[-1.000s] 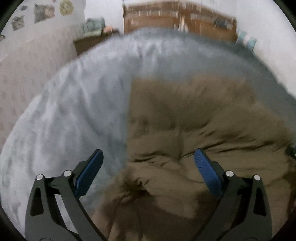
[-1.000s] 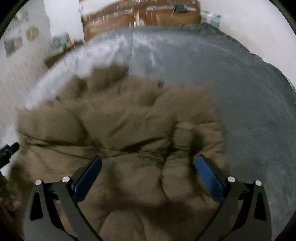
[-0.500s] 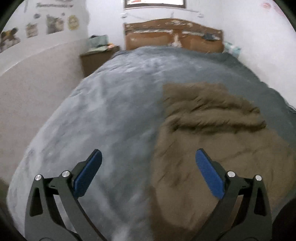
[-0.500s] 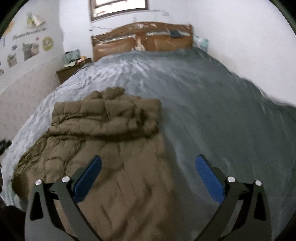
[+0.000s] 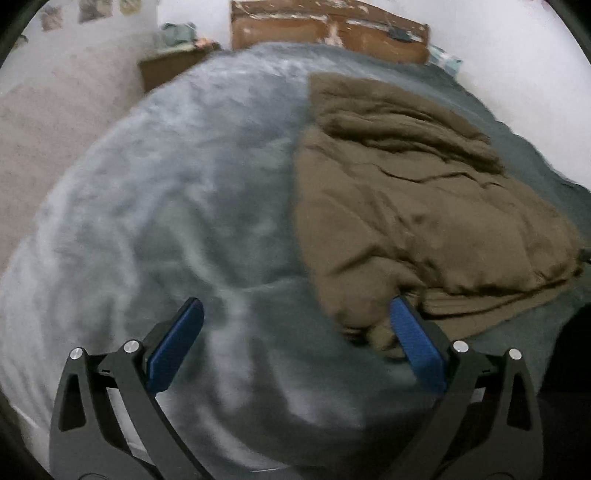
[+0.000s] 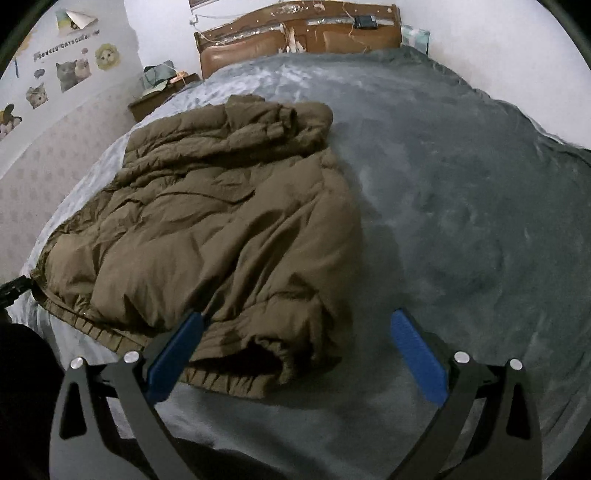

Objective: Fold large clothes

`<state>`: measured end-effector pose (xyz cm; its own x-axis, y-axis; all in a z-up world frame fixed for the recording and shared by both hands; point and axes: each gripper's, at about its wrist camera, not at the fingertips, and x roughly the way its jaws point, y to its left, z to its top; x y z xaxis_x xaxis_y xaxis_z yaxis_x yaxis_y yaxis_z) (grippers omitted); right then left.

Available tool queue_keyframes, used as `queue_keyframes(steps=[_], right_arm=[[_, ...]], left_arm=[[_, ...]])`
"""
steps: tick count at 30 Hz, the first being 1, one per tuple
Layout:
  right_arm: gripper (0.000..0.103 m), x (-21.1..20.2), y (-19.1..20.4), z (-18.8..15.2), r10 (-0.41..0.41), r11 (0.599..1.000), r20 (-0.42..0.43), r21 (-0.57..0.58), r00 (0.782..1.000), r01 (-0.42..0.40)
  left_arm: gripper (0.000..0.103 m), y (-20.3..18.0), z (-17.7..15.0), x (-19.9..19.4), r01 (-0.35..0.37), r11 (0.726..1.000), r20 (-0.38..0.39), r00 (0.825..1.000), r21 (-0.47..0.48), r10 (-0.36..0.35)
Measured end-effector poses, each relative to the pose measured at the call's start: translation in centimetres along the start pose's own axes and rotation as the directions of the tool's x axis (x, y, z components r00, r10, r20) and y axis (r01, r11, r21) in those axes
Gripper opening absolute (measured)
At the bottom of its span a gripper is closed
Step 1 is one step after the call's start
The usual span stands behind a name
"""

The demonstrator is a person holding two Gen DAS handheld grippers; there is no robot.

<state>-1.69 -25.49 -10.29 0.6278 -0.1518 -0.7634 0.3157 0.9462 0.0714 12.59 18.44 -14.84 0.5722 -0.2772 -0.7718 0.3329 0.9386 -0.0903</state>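
Jacket (image 6: 221, 221), brown, puffy, folded, lies rumpled.

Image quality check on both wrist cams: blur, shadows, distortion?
Left wrist: motion blur smears the grey bedspread; the brown jacket is softer-edged. Right wrist: sharper, jacket seams readable, and the jacket casts a soft shadow on the bedspread to its right. Both: strong fisheye bending with dark corners, dim even light, no glare.

Your two wrist cameras look from the bed's (image 5: 155, 206) foot toward the headboard (image 6: 295, 33), left camera lower; both share the jacket (image 6: 221, 221).
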Motion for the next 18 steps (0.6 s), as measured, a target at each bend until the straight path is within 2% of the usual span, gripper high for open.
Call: queue_keyframes(steps=[1,3,5,6,7,10,12,13,14,16,17,18], right_arm=[[0.101,0.1,0.0,0.0,-0.005,1.0,-0.004,-0.007,1.0,0.005],[0.092,0.5,0.0,0.0,0.006,1.0,-0.015,-0.003,1.0,-0.006],[0.071,1.2,0.1,0.1,0.026,1.0,-0.039,0.01,0.999,-0.025],[0.066,1.6,-0.1,0.0,0.043,0.999,-0.057,0.018,0.997,-0.042],[0.057,1.8,-0.1,-0.1,0.05,0.999,-0.065,0.019,0.997,-0.049],[0.049,2.4,0.0,-0.4,0.052,0.999,-0.079,-0.001,0.996,-0.052],[0.047,2.5,0.4,-0.4,0.041,0.999,-0.081,-0.021,0.996,-0.043],[0.044,2.5,0.5,-0.4,0.035,0.999,-0.08,-0.029,0.996,-0.038],[0.042,2.5,0.8,-0.3,0.029,0.999,-0.079,-0.041,0.996,-0.032],[0.039,2.4,1.0,-0.2,0.025,0.998,-0.076,-0.055,0.997,-0.029],[0.035,2.3,1.0,-0.2,0.025,0.998,-0.071,-0.061,0.997,-0.029],[0.034,2.0,1.1,-0.2,0.028,0.997,-0.059,-0.067,0.998,-0.032]], left_arm=[[0.1,-0.3,0.0,0.3,0.01,1.0,0.001,1.0,0.011,-0.01],[0.1,-1.2,0.3,0.9,0.014,0.999,-0.01,1.0,0.039,-0.013],[0.1,-1.8,0.7,1.6,0.014,0.999,-0.024,1.0,0.04,-0.013],[0.1,-1.9,0.8,1.7,0.013,0.999,-0.026,1.0,0.041,-0.012],[0.1,-2.2,0.9,1.8,0.01,0.999,-0.021,1.0,0.045,-0.009],[0.1,-3.0,1.3,2.0,0.003,0.998,-0.018,1.0,0.064,-0.002],[0.099,-3.7,1.4,1.8,0.028,0.995,-0.007,1.0,0.099,-0.027],[0.09,-4.2,1.3,2.0,0.023,0.991,-0.02,1.0,0.128,-0.021],[0.074,-4.6,1.3,2.8,0.018,0.988,-0.055,0.998,0.154,-0.01],[0.055,-4.7,1.4,3.9,0.033,0.987,-0.102,0.995,0.157,-0.018],[0.047,-4.7,1.5,4.1,0.04,0.988,-0.106,0.994,0.147,-0.024],[0.044,-4.6,1.7,4.1,0.053,0.989,-0.103,0.994,0.136,-0.039]])
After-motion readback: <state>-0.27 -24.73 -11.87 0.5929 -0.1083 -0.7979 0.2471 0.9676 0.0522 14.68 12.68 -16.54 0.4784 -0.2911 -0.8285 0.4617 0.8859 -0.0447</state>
